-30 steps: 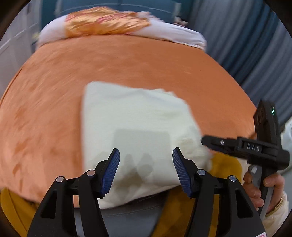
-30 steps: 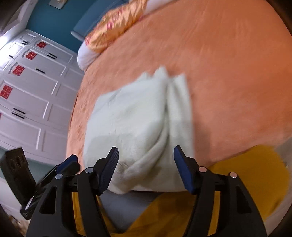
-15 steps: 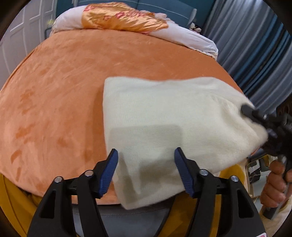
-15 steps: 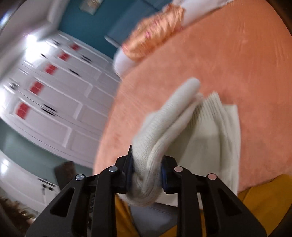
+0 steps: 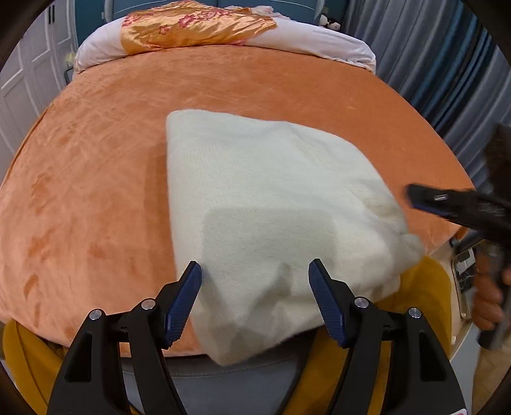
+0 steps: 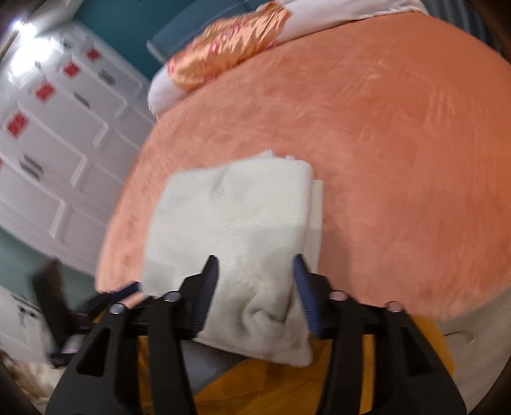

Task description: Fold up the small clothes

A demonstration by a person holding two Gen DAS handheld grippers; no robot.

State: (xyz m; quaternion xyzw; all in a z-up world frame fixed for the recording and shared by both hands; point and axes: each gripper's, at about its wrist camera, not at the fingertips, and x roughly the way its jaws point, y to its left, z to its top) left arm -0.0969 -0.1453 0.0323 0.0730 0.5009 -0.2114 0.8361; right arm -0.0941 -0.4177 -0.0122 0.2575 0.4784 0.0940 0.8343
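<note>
The left gripper (image 5: 254, 297) sits at the bottom centre of its own view, its blue-padded jaws spread and opening further, with nothing pinched; the near edge of the cream knitted garment (image 5: 268, 223) lies in the gap below them without either pad pressing on it. The garment is folded into a rough rectangle on the orange bedspread (image 5: 95, 178), filling the centre of the frame, its near corner hanging over the bed edge toward the lower middle. At the right edge of that view the right gripper (image 5: 447, 207) shows as a dark blurred shape just beside the garment's right corner, with a hand (image 5: 488, 297) on its handle below.

In the right wrist view the right gripper (image 6: 255, 293) is at lower centre, its jaws opening; a bunched end of the garment (image 6: 242, 223) lies between the pads, and whether they touch it cannot be told through the blur. A satin orange pillow (image 5: 191, 25) lies at the top of the bed, and white panelled cupboards (image 6: 51, 134) fill the upper left.
</note>
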